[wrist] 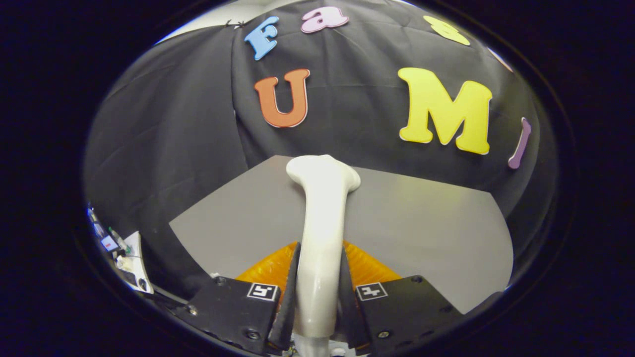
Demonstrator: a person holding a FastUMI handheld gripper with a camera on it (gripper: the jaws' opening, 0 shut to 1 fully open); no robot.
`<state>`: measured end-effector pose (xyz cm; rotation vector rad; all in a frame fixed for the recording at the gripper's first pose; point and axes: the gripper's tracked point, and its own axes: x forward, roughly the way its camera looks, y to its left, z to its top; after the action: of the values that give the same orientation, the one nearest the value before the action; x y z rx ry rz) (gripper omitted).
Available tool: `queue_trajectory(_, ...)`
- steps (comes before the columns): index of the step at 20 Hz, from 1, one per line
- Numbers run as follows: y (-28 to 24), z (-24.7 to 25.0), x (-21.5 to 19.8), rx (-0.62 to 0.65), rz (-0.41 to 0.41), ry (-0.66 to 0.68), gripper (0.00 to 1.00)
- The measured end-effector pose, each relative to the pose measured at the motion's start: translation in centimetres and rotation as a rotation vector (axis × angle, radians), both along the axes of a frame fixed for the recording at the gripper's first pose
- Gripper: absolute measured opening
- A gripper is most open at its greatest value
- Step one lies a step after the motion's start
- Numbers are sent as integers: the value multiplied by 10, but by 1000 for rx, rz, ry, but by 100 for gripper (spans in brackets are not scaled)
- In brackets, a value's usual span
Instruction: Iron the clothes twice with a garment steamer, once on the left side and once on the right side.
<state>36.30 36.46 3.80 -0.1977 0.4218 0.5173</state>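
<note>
Dim booth, soft overhead light; pale sheen on grey table (pixel 421 223); strong fisheye bending at edges; sharp focus.

gripper (pixel 318 277) level, fingers clamped on steamer handle (pixel 320 233)

Gripper cam looks fwd along jaws, close over grey table (pixel 421 223), facing booth wall (pixel 173 139)

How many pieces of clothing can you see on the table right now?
1: an orange garment on the grey table, just under the tool, which is shut on the white steamer. More may be hidden beneath.
</note>
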Motion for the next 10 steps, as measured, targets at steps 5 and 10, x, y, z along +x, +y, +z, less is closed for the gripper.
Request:
queue_trajectory(5, -21, 16, -12, 51, -65, -18, 38)
queue_trajectory(10, -62, 56, -54, 95, -70, -105, 38)
